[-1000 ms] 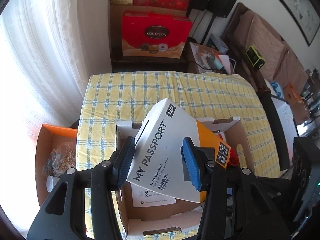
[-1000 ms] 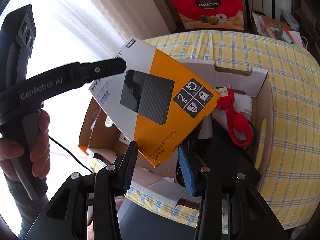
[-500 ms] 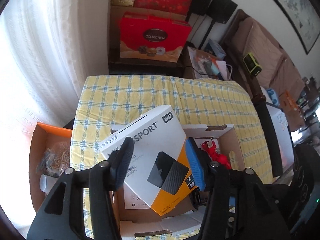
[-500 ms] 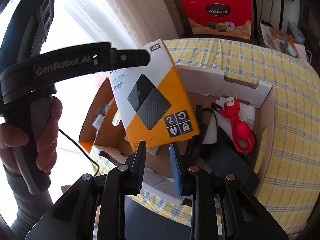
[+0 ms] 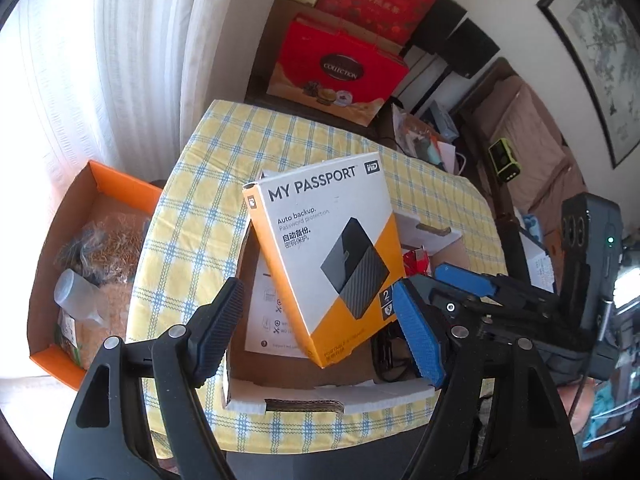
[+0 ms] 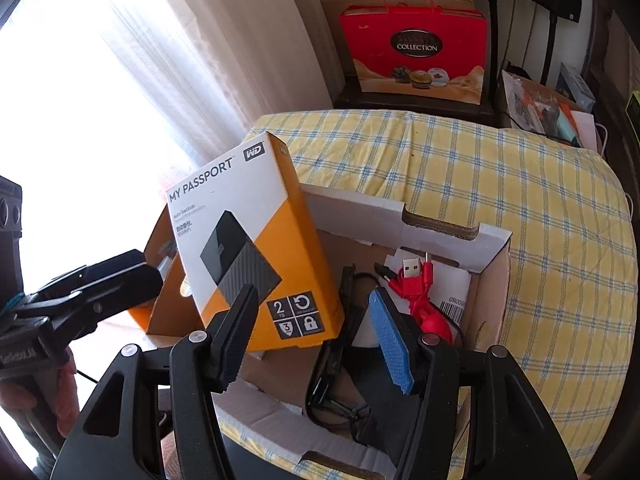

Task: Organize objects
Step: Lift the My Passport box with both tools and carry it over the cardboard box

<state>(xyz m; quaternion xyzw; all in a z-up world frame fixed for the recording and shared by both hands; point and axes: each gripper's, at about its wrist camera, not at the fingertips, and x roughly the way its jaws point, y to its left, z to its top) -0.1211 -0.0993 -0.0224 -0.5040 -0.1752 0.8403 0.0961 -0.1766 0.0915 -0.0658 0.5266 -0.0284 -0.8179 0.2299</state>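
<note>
A white and orange "My Passport" hard drive box (image 5: 324,252) stands nearly upright on its lower end in the open cardboard box (image 5: 320,400) on the yellow checked table. It also shows in the right wrist view (image 6: 248,248). My left gripper (image 5: 320,336) is open, its fingers on either side of the box's lower end without touching it. My right gripper (image 6: 316,336) is open too, with the box's lower corner between its fingers. A red USB cable (image 6: 424,296) and a black cable (image 6: 336,380) lie inside the cardboard box.
An orange tray (image 5: 96,264) with bags and a bottle stands left of the table. A red gift box (image 5: 340,72) stands behind the table by the curtain. A sofa and clutter lie to the right. A paper sheet (image 5: 272,320) lies in the cardboard box.
The left gripper opened and let go of the hard drive box, which swung from tilted to nearly upright in the cardboard box. The right gripper widened around its lower corner.
</note>
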